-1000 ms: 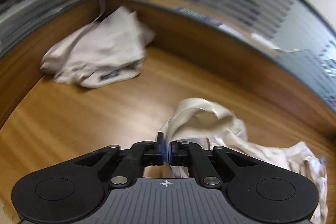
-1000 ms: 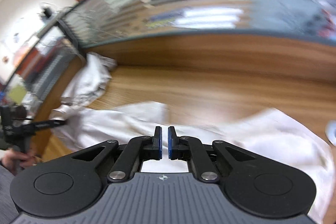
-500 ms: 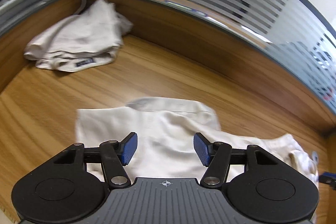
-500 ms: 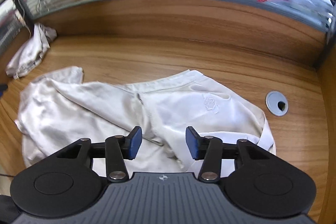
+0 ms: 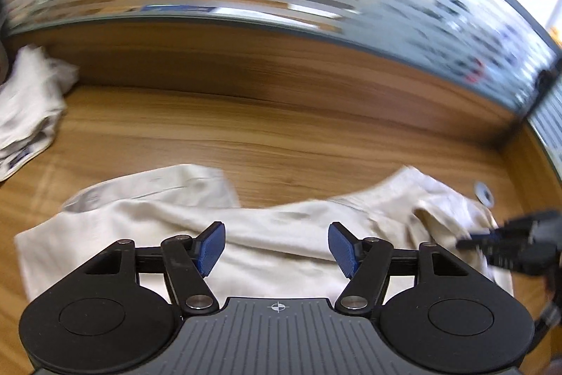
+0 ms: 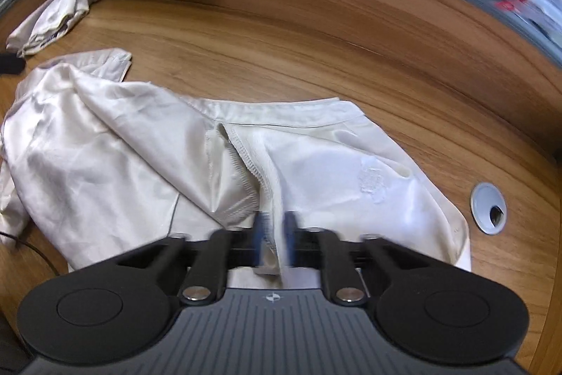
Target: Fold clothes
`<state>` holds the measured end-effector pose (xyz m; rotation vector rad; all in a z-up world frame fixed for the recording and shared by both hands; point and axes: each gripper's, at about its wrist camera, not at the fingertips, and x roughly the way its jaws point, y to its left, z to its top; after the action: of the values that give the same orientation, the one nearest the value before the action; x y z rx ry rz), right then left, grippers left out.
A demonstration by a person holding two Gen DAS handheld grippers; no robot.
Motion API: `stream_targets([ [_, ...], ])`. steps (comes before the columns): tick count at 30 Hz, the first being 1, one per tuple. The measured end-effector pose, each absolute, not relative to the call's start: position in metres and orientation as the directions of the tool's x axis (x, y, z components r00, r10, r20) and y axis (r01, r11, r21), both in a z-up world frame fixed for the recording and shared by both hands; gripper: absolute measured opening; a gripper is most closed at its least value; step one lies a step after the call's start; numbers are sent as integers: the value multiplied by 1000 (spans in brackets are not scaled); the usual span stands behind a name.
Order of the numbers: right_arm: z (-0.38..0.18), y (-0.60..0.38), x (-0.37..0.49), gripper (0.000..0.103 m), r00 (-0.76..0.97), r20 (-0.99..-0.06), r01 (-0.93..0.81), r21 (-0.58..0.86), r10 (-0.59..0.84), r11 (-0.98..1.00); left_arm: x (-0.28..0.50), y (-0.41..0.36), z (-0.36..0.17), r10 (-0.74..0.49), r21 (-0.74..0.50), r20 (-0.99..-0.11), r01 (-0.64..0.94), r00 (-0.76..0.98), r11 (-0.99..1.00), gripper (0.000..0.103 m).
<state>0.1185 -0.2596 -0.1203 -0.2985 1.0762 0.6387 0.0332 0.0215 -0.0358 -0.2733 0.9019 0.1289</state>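
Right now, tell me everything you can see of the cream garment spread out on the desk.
The cream garment looks like thin, slightly shiny fabric with stitched seams and a pale embroidered emblem. It lies crumpled and partly spread on the wooden desk, unfolded. The right gripper is shut on a seam fold at its near edge.
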Motion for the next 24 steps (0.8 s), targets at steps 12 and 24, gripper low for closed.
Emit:
stream_targets([
  [12, -37, -313, 119, 2, 339, -756, -496, 362, 560, 789, 91, -85, -67, -226, -222, -777, 81, 588, 972, 69],
  [24, -33, -310, 96, 6, 380, -789, -532, 241, 483, 812, 116, -113, -96, -219, -179, -807, 127, 549, 976, 57],
])
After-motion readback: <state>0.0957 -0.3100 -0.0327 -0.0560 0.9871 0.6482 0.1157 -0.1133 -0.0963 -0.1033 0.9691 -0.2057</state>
